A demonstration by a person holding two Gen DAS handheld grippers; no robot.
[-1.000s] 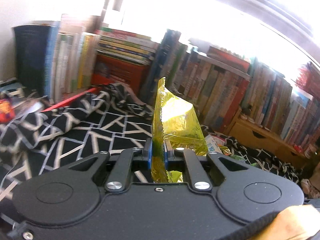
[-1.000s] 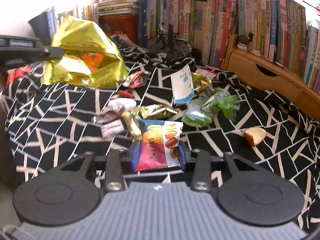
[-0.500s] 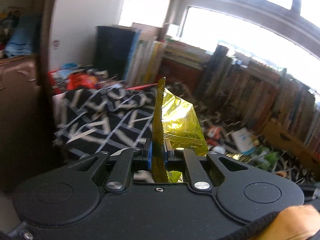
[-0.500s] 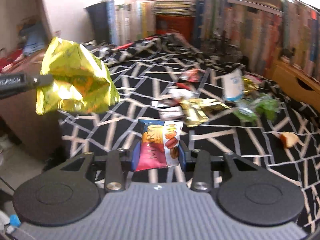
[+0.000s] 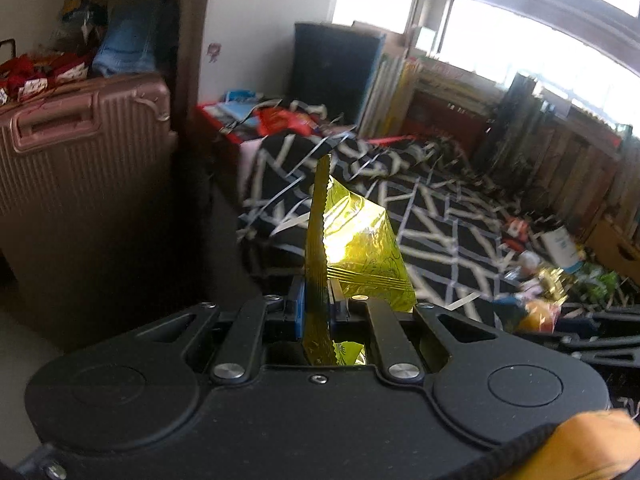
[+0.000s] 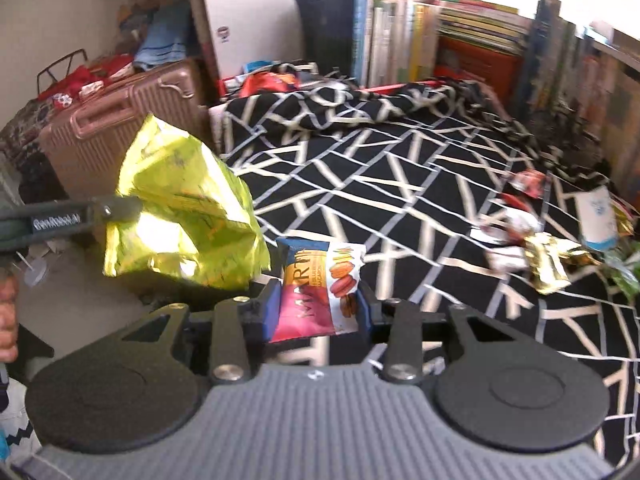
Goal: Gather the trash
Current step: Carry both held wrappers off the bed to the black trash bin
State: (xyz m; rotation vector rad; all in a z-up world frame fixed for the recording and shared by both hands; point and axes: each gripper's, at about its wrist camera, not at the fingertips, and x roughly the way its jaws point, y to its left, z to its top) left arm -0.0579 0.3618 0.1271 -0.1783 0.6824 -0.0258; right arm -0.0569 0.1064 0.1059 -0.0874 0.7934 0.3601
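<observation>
The left gripper (image 5: 317,308) pinched a yellow bag (image 5: 360,252) tight. The right gripper (image 6: 318,308) held a snack pack (image 6: 320,288) over the bed (image 6: 400,184)

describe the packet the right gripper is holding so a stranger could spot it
Start at the bed with the black-and-white patterned cover. At its near edge, the right gripper clamps a small snack packet: pink with a blue top and pictured macarons, unlike the larger crinkled yellow bag beside it.

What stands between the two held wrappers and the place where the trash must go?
That cannot be settled: no bin or bag shows in either view. The left gripper holds the yellow wrapper and the right gripper the pink snack packet, both in free air beside the pink suitcase.
</observation>
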